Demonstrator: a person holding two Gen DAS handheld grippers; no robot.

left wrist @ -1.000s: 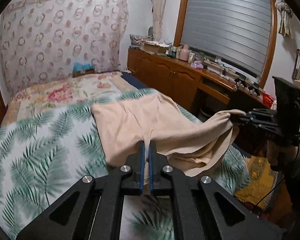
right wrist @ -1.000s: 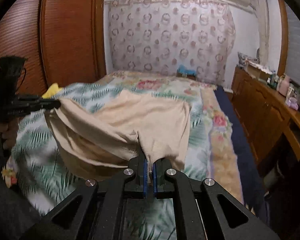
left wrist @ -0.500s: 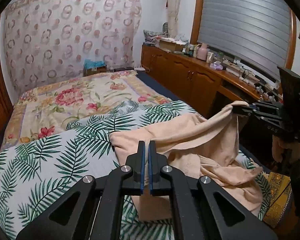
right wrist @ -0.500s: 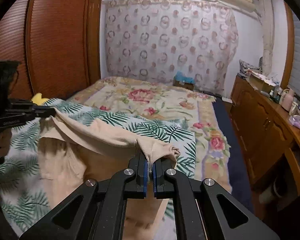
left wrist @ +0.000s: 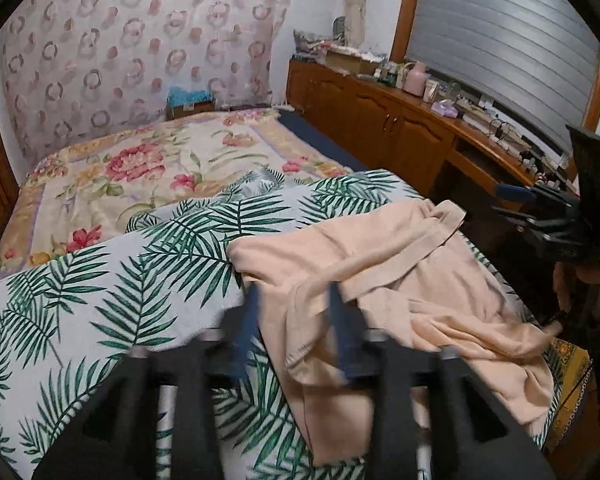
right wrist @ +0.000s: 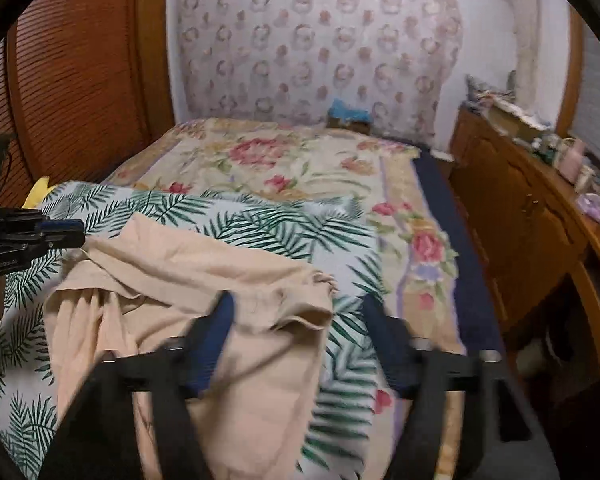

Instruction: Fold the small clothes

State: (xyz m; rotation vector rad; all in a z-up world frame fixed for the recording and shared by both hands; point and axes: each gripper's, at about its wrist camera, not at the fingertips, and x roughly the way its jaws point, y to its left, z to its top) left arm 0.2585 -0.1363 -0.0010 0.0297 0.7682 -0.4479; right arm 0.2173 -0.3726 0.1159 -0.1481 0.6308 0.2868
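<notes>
A pair of peach shorts (left wrist: 384, 284) lies folded over and rumpled on the palm-leaf sheet (left wrist: 112, 292) near the bed's front edge; it also shows in the right wrist view (right wrist: 204, 280). My left gripper (left wrist: 294, 320) is open, its blurred fingers spread over the cloth's near left edge, holding nothing. My right gripper (right wrist: 298, 328) is open over the cloth's right corner, holding nothing. Each gripper shows in the other's view, the right one (left wrist: 540, 208) beside the waistband end and the left one (right wrist: 40, 232) at the cloth's left end.
The bed carries a floral blanket (left wrist: 152, 168) behind the leaf sheet. A wooden dresser (left wrist: 400, 120) with bottles and clutter runs along the right. A wooden wardrobe (right wrist: 80, 72) stands on the left. A patterned curtain (right wrist: 312, 40) hangs behind the bed.
Both grippers opened and let go of the shorts. The cloth, held up half a second ago, now lies folded over on the sheet.
</notes>
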